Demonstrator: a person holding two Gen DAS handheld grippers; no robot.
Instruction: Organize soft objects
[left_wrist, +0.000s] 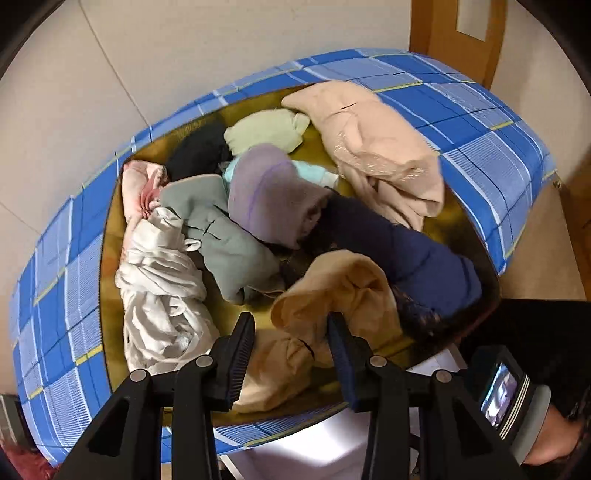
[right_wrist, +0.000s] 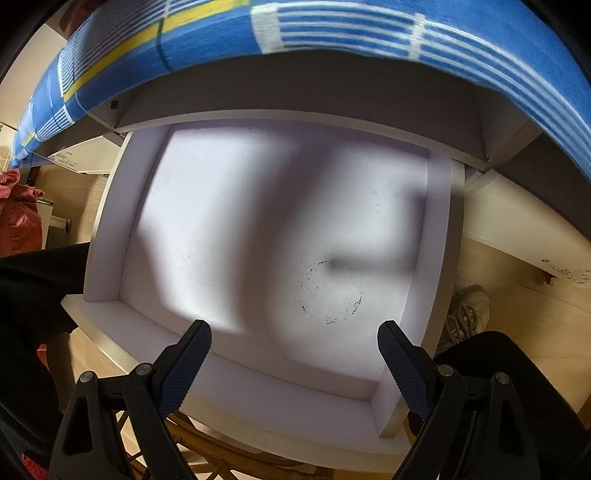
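Clothes pile (left_wrist: 258, 221): a heap of soft garments lying in a shallow olive-gold tray (left_wrist: 110, 236), filling most of it.
Table (left_wrist: 480, 122): covered in a blue checked cloth with white and yellow lines; the tray rests on top.
Drawer (right_wrist: 229, 206): white, pulled out below the near edge of the table, its bottom bare apart from a faint ring mark on the right.
Beige garment (left_wrist: 384, 147): far right of the tray.
Navy garment (left_wrist: 417, 254): right side, nearer than the beige one, with dark lace at its near edge.
White satin garment (left_wrist: 159, 291): left side, crumpled, running toward the near rim.
Grey-green garment (left_wrist: 229, 243): middle, just right of the white satin.
Tan garment (left_wrist: 332, 291): near middle of the tray, bunched up.
Lilac piece (left_wrist: 266, 184): on top at the centre.
Pale green piece (left_wrist: 262, 134): far middle, beside a black piece (left_wrist: 199, 151).
Left gripper (left_wrist: 291, 325): jaws narrowed, pinching a fold of the tan garment.
Right gripper (right_wrist: 293, 332): over the near part of the drawer, jaws spread wide, nothing between them.
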